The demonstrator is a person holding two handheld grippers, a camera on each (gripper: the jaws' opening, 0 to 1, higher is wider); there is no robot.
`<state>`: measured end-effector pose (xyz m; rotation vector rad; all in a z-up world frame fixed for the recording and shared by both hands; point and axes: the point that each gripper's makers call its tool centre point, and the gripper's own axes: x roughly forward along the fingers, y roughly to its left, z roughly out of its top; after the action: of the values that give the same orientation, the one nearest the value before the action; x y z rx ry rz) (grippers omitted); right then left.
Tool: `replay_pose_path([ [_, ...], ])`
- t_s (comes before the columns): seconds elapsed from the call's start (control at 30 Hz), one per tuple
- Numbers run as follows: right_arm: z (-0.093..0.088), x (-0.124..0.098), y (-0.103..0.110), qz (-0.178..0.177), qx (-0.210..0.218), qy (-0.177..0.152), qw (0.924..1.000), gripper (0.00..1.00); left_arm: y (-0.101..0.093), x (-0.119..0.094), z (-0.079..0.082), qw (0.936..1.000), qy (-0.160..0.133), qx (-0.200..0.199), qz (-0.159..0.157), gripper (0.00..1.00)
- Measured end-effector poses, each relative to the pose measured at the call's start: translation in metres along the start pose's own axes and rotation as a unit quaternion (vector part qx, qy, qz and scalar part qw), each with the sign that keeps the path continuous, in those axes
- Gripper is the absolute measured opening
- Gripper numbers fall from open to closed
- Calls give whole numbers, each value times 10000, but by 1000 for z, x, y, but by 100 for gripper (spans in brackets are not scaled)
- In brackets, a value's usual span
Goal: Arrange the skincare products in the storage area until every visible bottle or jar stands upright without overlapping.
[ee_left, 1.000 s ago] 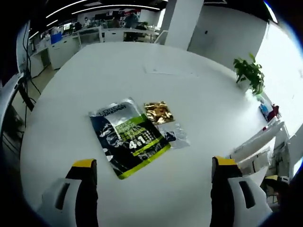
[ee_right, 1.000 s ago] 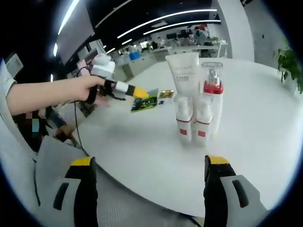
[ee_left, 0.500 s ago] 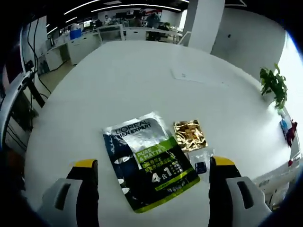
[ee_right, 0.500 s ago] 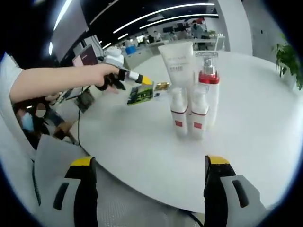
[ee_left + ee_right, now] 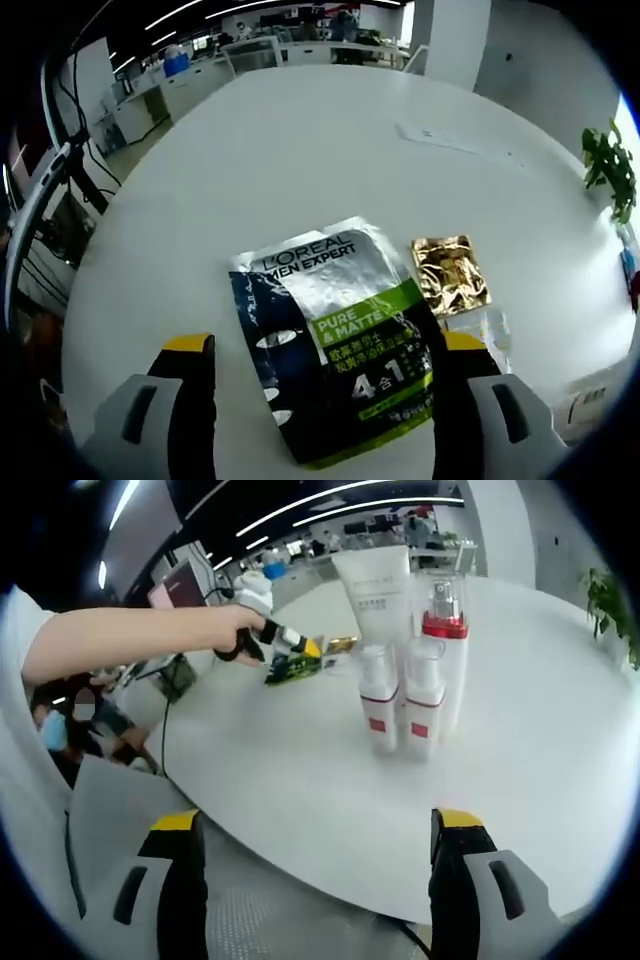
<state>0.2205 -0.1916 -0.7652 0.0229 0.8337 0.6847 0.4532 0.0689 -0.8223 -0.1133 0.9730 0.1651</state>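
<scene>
A dark and green skincare sachet lies flat on the white table, between the wide-apart jaws of my open left gripper. A gold sachet and a small clear sachet lie just to its right. In the right gripper view, a white tube, a clear pump bottle with a red collar and two small white bottles stand upright in a tight group. My open right gripper hangs off the table edge, well short of them. A hand holds the left gripper over the sachet.
A sheet of paper lies farther back on the table. A potted plant stands at the far right edge. Office desks fill the background. A seated person is at the left, beyond the table edge.
The left gripper has moved closer to the sachets, which now lie larger between its jaws. In the right gripper view the hand and left gripper have lowered over the sachet. Bottles unchanged.
</scene>
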Motion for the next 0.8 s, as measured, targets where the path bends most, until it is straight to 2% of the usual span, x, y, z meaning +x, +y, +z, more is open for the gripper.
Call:
replay_pose_path([
  [0.07, -1, 0, 2, 18, -11, 52, 10000, 93, -2, 1, 3, 10000, -53, -37, -7, 82],
  [0.17, -3, 1, 1, -10, -61, 100, 9999, 92, -7, 2, 10, 9997, -151, 167, -42, 81],
  [0.27, -4, 1, 0, -30, -79, 138, 9999, 92, -8, 6, 10, 9997, -178, 138, -15, 81],
  [0.37, -6, 2, 0, -30, -93, 186, 9998, 91, -12, 8, 15, 9987, -302, 392, -92, 78],
  [0.53, -7, 2, 1, -42, -154, 250, 9996, 90, -9, 9, 17, 9990, -309, 324, -63, 74],
  [0.8, -7, 2, 0, -70, -138, 239, 9996, 90, -9, 9, 22, 9980, -387, 461, -179, 50],
])
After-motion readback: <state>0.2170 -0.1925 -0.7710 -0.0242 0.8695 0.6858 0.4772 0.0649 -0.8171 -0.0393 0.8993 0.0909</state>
